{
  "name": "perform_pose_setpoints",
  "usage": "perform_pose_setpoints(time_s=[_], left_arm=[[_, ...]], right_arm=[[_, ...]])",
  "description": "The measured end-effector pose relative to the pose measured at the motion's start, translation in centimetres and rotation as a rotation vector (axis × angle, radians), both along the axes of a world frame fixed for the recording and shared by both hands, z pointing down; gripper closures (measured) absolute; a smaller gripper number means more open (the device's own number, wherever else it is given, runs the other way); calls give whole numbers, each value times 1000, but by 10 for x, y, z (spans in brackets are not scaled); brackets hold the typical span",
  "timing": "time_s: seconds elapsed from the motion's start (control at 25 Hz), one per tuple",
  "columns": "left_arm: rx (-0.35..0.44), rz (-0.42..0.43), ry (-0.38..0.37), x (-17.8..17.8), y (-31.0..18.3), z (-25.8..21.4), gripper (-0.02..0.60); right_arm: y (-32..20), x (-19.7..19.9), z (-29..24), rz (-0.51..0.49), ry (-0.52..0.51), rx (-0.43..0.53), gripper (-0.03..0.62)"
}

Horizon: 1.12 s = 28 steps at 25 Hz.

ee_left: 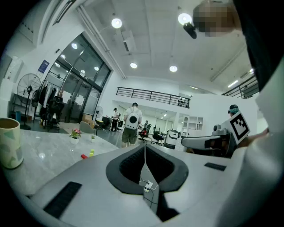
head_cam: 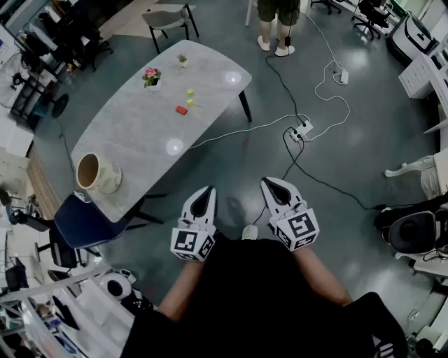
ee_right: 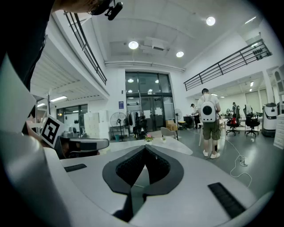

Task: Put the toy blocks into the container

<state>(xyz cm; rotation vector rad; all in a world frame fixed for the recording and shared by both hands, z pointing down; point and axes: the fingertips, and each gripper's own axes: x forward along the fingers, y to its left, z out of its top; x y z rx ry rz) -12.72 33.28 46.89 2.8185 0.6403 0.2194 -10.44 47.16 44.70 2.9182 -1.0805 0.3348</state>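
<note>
On the grey marble table point(head_cam: 140, 133) lie a red block point(head_cam: 181, 110) and two small yellow-green blocks point(head_cam: 190, 93), near its middle. The beige cup-shaped container point(head_cam: 94, 173) stands at the table's near left end. Both grippers hang over the floor, well short of the table: my left gripper point(head_cam: 206, 194) and my right gripper point(head_cam: 271, 184) are shut and hold nothing. In the left gripper view the jaws meet at the tip point(ee_left: 144, 144), with the container point(ee_left: 9, 142) at far left and the blocks point(ee_left: 87, 154) small on the tabletop. The right gripper point(ee_right: 144, 147) is likewise shut.
A pink flower pot point(head_cam: 151, 77) and a small green plant point(head_cam: 182, 59) stand on the table's far part. A dark blue chair point(head_cam: 84, 222) sits by the near end. Cables and a power strip point(head_cam: 302, 131) lie on the floor. A person point(head_cam: 278, 21) stands beyond the table.
</note>
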Motion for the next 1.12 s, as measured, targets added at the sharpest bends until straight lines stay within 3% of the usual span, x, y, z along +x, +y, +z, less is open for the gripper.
perform_pose_setpoints(time_s=[0.28, 0.92, 1.0, 1.08, 1.12], left_arm=[[-8, -9, 30, 2, 0, -8, 572], [4, -11, 33, 6, -2, -7, 571], [8, -17, 26, 6, -6, -4, 565], [12, -20, 16, 7, -11, -1, 484], [12, -18, 13, 7, -13, 1, 439]], right_arm=[[16, 3, -14, 37, 18, 86, 597], [27, 6, 1, -6, -30, 39, 594], [36, 10, 1, 12, -32, 45, 545], [43, 14, 2, 39, -40, 42, 427], [46, 16, 3, 47, -44, 38, 408]])
